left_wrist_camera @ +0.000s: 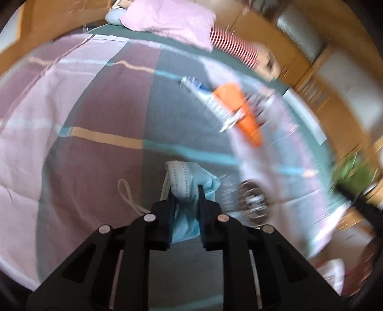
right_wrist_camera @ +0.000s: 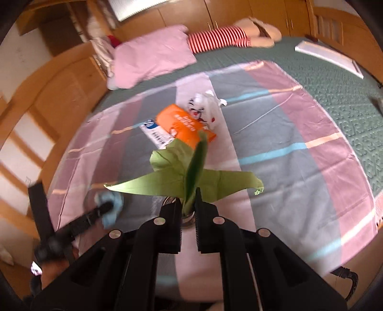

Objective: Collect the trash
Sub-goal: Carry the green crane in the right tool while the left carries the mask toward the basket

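Observation:
My left gripper [left_wrist_camera: 184, 191] is shut on a light blue face mask [left_wrist_camera: 185, 177] and holds it above the checked bedspread [left_wrist_camera: 95, 114]. The mask's ear loop [left_wrist_camera: 126, 193] hangs to the left. My right gripper [right_wrist_camera: 188, 198] is shut on a crumpled green paper sheet [right_wrist_camera: 177, 174] that spreads out in front of the fingers. An orange packet [right_wrist_camera: 185, 124], a white and blue wrapper [right_wrist_camera: 155, 132] and a white printed plastic bag [right_wrist_camera: 203, 107] lie together mid-bed. The left gripper with the mask [right_wrist_camera: 109, 208] shows at the lower left of the right wrist view.
A pink pillow [right_wrist_camera: 150, 55] and a red-and-white striped soft toy [right_wrist_camera: 217, 39] lie at the head of the bed. A wire mesh bin [left_wrist_camera: 253, 203] stands near the bed's edge, blurred. Wooden wardrobes [right_wrist_camera: 239, 12] surround the bed. A white flat box [right_wrist_camera: 330, 57] lies at far right.

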The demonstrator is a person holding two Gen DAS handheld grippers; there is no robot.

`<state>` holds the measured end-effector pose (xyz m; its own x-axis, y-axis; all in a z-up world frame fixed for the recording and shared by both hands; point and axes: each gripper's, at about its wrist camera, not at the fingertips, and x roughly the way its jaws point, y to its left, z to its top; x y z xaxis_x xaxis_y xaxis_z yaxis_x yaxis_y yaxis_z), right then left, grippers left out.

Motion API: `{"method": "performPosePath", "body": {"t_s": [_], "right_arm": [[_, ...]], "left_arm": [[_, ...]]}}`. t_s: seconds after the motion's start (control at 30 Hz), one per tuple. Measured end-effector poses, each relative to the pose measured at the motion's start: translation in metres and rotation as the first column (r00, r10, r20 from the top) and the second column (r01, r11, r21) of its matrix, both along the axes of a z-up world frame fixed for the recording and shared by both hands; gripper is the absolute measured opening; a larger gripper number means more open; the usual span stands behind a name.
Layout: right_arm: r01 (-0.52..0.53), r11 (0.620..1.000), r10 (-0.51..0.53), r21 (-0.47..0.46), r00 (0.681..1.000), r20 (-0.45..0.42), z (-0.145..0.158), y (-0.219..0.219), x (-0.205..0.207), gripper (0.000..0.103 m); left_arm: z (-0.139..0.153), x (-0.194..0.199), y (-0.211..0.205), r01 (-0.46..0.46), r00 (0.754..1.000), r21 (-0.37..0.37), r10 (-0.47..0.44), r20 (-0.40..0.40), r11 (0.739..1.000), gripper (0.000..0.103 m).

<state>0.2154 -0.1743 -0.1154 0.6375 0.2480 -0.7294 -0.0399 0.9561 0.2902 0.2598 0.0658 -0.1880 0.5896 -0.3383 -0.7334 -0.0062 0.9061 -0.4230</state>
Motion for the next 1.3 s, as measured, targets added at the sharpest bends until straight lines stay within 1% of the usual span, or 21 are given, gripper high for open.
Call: {"method": "performPosePath", "body": {"t_s": [0.03,0.07,0.13,0.17,0.2,0.27,0.3,0.33,0.4,0.53,0.6,0.67,0.8,0.87,1.07,1.3], "right_arm": [[0.001,1.000,-0.001,-0.009,1.000,0.026,0.004,0.002,-0.015,0.010],[0.008,1.000,-0.007,-0.020,0.999,0.049,0.007,0.003,-0.027,0.010],[0.038,0.998,-0.034,-0.041,0.995,0.096,0.012,0.005,-0.051,0.010],[0.056,0.997,-0.051,-0.046,0.992,0.116,0.012,0.006,-0.062,0.010],[0.064,0.997,-0.058,-0.047,0.991,0.122,0.011,0.006,-0.068,0.010],[0.049,0.997,-0.043,-0.052,0.994,0.105,0.003,0.014,-0.076,0.010],[0.031,0.998,-0.025,-0.062,0.995,0.094,0.001,0.018,-0.077,0.010],[0.018,0.996,-0.011,-0.085,0.996,0.090,-0.001,0.024,-0.078,0.010],[0.010,0.993,0.001,-0.114,0.995,0.100,0.000,0.030,-0.081,0.010],[-0.037,0.996,0.045,-0.084,0.994,0.095,0.002,0.042,-0.084,0.010],[-0.048,0.995,0.056,-0.085,0.994,0.097,0.002,0.049,-0.089,0.010],[-0.060,0.995,0.068,-0.084,0.992,0.102,0.005,0.055,-0.094,0.010],[-0.063,0.993,0.075,-0.096,0.988,0.132,0.016,0.057,-0.107,0.010],[-0.058,0.994,0.072,-0.096,0.987,0.143,0.021,0.053,-0.115,0.010],[-0.025,0.995,0.042,-0.101,0.986,0.163,0.031,0.035,-0.136,0.010],[-0.005,0.990,0.029,-0.142,0.985,0.169,0.040,0.011,-0.164,0.010]], "left_arm": [[0.005,-0.006,0.008,-0.003,1.000,-0.074,0.005,0.030,0.997,0.018],[0.010,-0.012,0.015,-0.003,0.998,-0.131,0.010,0.059,0.991,0.018],[0.017,-0.022,0.024,0.001,0.995,-0.202,0.020,0.100,0.979,0.018],[0.020,-0.027,0.027,0.003,0.993,-0.227,0.023,0.114,0.974,0.018],[0.021,-0.030,0.027,0.004,0.992,-0.236,0.025,0.121,0.972,0.018],[0.024,-0.037,0.023,0.003,0.991,-0.204,0.024,0.129,0.979,0.018],[0.025,-0.040,0.021,0.002,0.991,-0.179,0.021,0.130,0.984,0.018],[0.026,-0.044,0.015,0.004,0.991,-0.137,0.014,0.130,0.991,0.018],[0.027,-0.052,0.007,0.012,0.991,-0.091,0.001,0.134,0.996,0.018],[0.033,-0.073,-0.013,0.038,0.982,0.013,-0.040,0.185,0.999,0.018],[0.034,-0.084,-0.019,0.056,0.977,0.048,-0.065,0.203,0.997,0.018],[0.034,-0.092,-0.025,0.090,0.972,0.041,-0.097,0.216,0.995,0.018],[0.031,-0.103,-0.030,0.114,0.969,0.045,-0.121,0.214,0.992,0.018],[0.030,-0.107,-0.028,0.106,0.971,0.042,-0.112,0.210,0.994,0.018],[0.027,-0.114,-0.014,0.074,0.977,-0.011,-0.071,0.200,0.997,0.018],[0.028,-0.119,-0.011,0.067,0.976,-0.021,-0.062,0.211,0.998,0.018]]}}
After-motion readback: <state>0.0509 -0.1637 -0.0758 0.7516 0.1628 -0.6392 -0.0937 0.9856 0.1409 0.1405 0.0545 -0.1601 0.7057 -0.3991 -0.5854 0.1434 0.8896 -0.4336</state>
